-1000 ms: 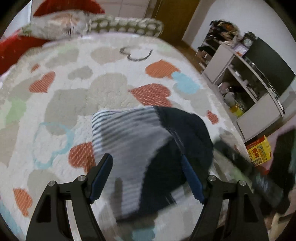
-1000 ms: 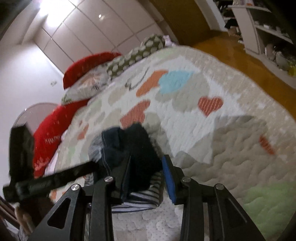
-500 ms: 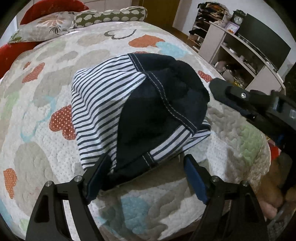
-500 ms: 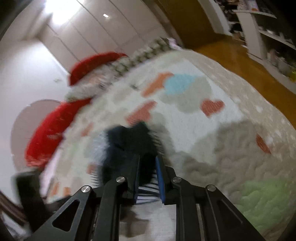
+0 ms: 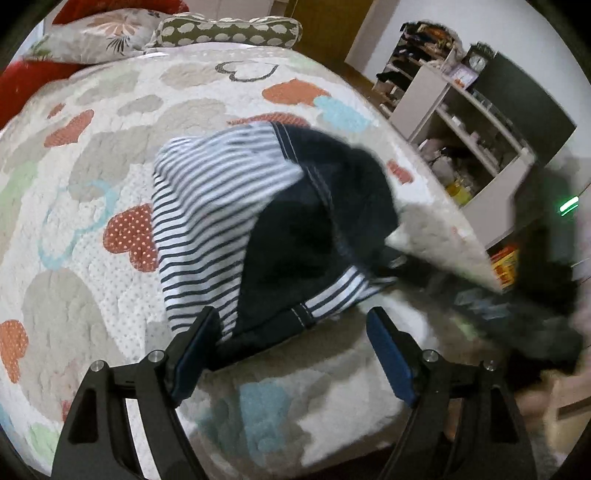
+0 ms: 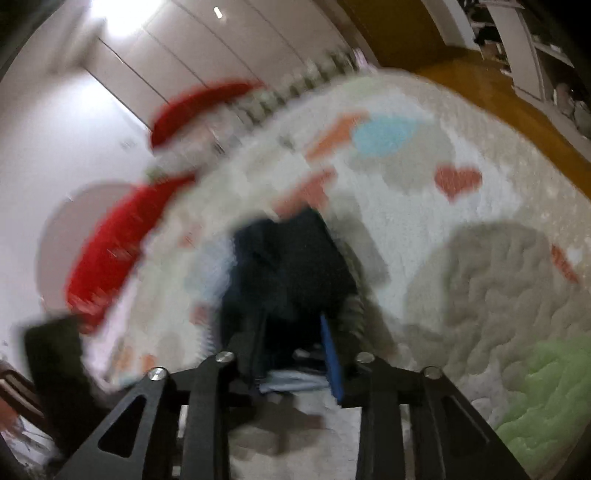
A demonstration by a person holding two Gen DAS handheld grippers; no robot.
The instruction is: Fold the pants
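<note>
The pants [image 5: 266,221], dark navy with a blue-and-white striped lining, lie bunched on the heart-patterned quilt [image 5: 92,192]. My left gripper [image 5: 291,354] is open at the near edge of the pants, its left finger touching the cloth. My right gripper [image 6: 295,354] has its jaws partly open around the near edge of the pants [image 6: 288,273]; this view is blurred, so the grip is unclear. The right gripper shows as a dark blur at the right of the left wrist view [image 5: 517,306].
Pillows [image 5: 155,33] and a red cushion [image 6: 110,251] lie at the head of the bed. A white shelf unit [image 5: 461,140] with a dark screen stands to the right, beyond the bed's edge. A wooden floor [image 6: 498,81] runs alongside.
The right gripper's jaws have opened wider than half a second ago, and it is moving fast. The left gripper stays open at the near edge of the pants.
</note>
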